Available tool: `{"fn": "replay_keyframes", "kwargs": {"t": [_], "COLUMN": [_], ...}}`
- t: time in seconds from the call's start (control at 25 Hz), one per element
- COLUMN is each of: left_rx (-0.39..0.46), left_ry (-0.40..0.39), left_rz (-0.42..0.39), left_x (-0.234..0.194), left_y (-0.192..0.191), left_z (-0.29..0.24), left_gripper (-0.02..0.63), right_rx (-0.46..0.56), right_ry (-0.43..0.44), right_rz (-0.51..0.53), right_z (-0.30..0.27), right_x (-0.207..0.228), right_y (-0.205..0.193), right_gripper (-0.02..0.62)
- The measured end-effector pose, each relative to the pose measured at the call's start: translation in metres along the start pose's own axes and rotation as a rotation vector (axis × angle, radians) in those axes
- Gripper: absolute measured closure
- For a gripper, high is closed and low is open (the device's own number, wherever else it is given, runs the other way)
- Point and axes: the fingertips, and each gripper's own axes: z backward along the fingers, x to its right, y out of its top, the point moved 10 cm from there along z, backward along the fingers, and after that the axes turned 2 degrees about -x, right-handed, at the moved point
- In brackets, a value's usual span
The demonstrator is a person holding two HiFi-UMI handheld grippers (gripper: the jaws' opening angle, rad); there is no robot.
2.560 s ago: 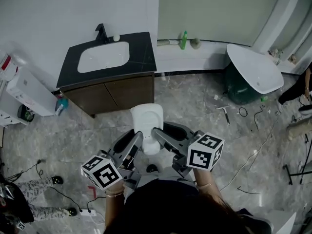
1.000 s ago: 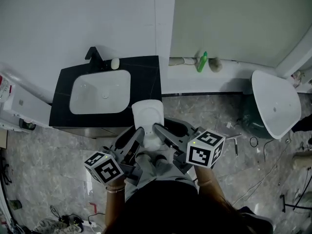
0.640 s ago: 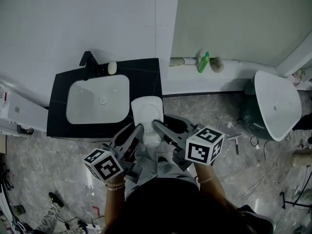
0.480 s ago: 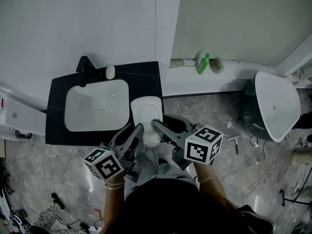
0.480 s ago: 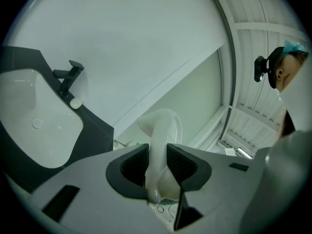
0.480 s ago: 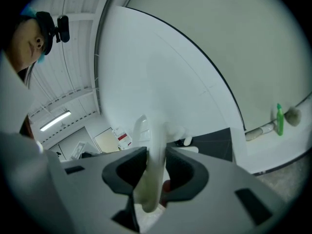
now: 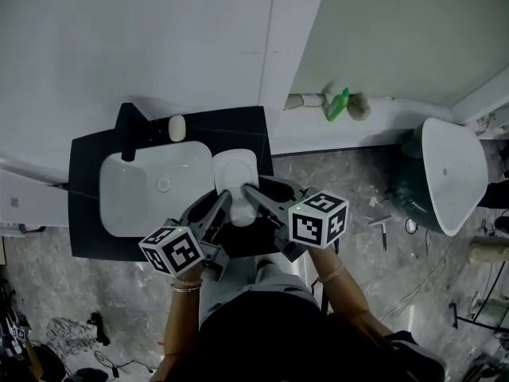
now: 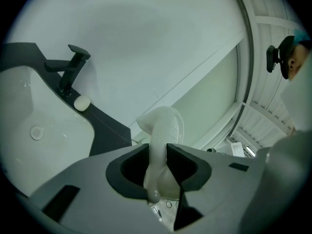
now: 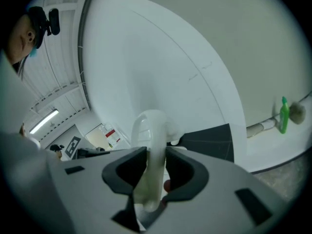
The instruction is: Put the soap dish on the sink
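Head view: the white soap dish (image 7: 236, 173) is held out in front of the person, pinched at its near end by both claws. The left claw (image 7: 223, 200) takes it from 7 o'clock and the right claw (image 7: 250, 191) from 5 o'clock. The dish's far end points to 12 o'clock. Seen from above, it lies over the right-hand strip of the black counter (image 7: 83, 213), overlapping the right rim of the white sink (image 7: 143, 197). Whether the dish touches the counter cannot be told.

In the left gripper view the jaws are closed on the dish's edge, with the pale plastic filling the gap between the dark pads. The right gripper view shows the same thing from the other side: jaws pressed on the dish, its ribbed face rising above them.

A black faucet (image 7: 129, 127) stands at 11 o'clock of the sink. A pale bar of soap (image 7: 176, 128) lies on the counter just beside the faucet, at 12 o'clock of the sink. Well off at 2 o'clock from the dish, a green bottle (image 7: 339, 104) rests on a ledge along the wall.
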Motion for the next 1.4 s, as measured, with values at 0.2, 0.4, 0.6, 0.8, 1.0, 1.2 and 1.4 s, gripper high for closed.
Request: {"fn": "replay_keyframes", "kwargs": {"t": [0.2,0.4,0.6,0.8,1.0,1.2,1.4], "left_rx": [-0.038,-0.089,-0.152,-0.203,-0.247,-0.279,-0.29], "left_ry": [0.029,0.084,0.123,0.159,0.19,0.195,0.18], "left_rz": [0.046,0.116,0.173,0.171,0.17,0.172,0.179], "left_x": [-0.044,-0.09,-0.124,-0.137,-0.148,-0.154,-0.158], "left_y": [0.008,0.004,-0.001,-0.002,-0.003,-0.006,-0.008], "left_z": [-0.025,-0.055,-0.082,-0.095,-0.105,-0.111,-0.114], "left_gripper": [0.485,0.485,0.485,0.485,0.485,0.485,0.485], "right_rx": [-0.073,-0.141,-0.198,-0.228,-0.254,-0.278,-0.281], "right_ry": [-0.029,-0.081,-0.138,-0.146,-0.161,-0.177,-0.179], "right_rz": [-0.049,-0.112,-0.12,-0.139,-0.149,-0.149,-0.152], "right_z": [-0.041,-0.078,-0.105,-0.119,-0.129,-0.133,-0.133], "right_x": [0.033,0.069,0.097,0.114,0.125,0.131,0.136], "right_y": [0.0,-0.011,-0.02,-0.027,-0.031,-0.035,-0.037], "right_gripper": [0.469,0.469,0.469,0.469,0.469,0.469,0.469]}}
